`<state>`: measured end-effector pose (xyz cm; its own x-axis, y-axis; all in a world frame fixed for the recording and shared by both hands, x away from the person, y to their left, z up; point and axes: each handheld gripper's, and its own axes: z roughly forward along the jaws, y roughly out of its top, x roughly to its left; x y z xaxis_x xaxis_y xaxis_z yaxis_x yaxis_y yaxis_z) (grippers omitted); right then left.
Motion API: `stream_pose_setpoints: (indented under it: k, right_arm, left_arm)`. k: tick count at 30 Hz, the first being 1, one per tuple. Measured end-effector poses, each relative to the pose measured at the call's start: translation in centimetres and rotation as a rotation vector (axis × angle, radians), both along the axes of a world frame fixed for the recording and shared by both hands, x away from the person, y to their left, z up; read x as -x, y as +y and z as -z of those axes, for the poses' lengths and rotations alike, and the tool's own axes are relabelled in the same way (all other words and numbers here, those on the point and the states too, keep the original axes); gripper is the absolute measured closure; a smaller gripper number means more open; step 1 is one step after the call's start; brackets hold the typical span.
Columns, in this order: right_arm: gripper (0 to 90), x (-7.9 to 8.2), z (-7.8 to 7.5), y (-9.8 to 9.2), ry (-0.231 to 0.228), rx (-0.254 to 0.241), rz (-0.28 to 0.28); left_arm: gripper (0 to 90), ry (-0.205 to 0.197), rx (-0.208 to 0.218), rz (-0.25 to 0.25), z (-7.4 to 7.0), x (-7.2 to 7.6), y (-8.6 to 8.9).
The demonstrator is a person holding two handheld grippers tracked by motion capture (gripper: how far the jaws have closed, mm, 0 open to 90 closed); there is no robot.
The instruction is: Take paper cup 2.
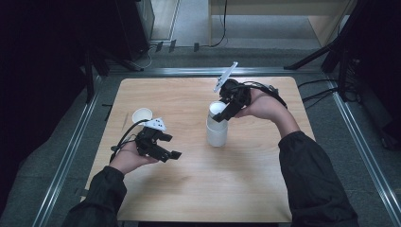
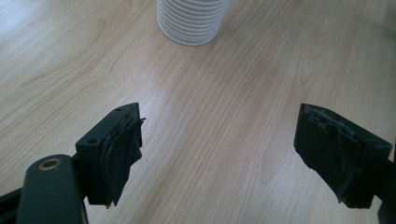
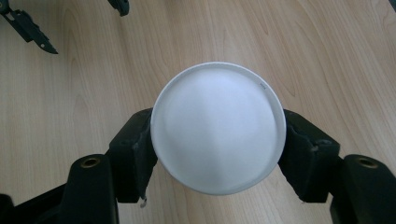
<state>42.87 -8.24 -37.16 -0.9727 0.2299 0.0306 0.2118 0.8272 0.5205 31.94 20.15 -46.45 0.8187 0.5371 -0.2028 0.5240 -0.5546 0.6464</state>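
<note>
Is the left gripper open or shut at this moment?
Open. In the left gripper view the left gripper has its jaws wide apart with bare table between them, holding nothing.

White cup stack upright mid-table — top cup clamped; lone white cup upright, far-left.

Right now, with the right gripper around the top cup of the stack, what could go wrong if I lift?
1. The right gripper grips the top white paper cup just below its rim; nested cups in the white stack may stick and rise with it.
2. The open left gripper isn't bracing the stack, so it could tip.
3. Squeezing harder could crush the cup.
</note>
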Motion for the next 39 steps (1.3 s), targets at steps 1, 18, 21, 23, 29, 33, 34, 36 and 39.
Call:
stream_pose_setpoints:
  k: [1, 18, 21, 23, 29, 33, 34, 36, 39]
  right_arm:
    - [34.0, 0.0, -0.1, 0.0, 0.000, -0.001, -0.003]
    - [34.9, 0.2, -3.5, -0.6, -0.009, -0.025, 0.031]
    - [34.9, 0.2, -4.1, -0.7, -0.010, -0.026, 0.033]
    - [34.9, 0.3, -4.7, -0.8, -0.015, -0.021, 0.035]
    - [34.9, 0.9, -6.6, -0.9, -0.046, -0.028, 0.037]
    - [35.0, 1.5, -8.1, -1.1, -0.067, -0.041, 0.031]
    - [34.9, 1.7, -8.6, -1.2, -0.063, -0.048, 0.028]
    - [35.0, 2.1, -9.0, -1.4, -0.059, -0.045, 0.032]
    - [35.1, 2.7, -9.1, -1.9, -0.055, -0.041, 0.028]
  left_arm:
    - [15.5, 0.001, -0.002, 0.001, 0.0, 0.0, 0.0]
    - [15.5, 0.004, 0.028, -0.015, -0.2, -0.2, 0.5]
    - [15.6, 0.005, 0.034, -0.022, -0.2, -0.2, 0.6]
    - [15.6, 0.006, 0.033, -0.024, -0.2, -0.2, 0.6]
    - [15.6, 0.014, 0.039, -0.031, -0.2, -0.3, 0.7]
    - [15.6, 0.009, 0.045, -0.030, -0.2, -0.2, 0.8]
    - [15.6, 0.009, 0.046, -0.029, -0.2, -0.2, 0.8]
    - [15.6, 0.007, 0.047, -0.031, -0.2, -0.2, 0.7]
    - [15.6, 0.005, 0.047, -0.025, -0.3, -0.2, 0.7]
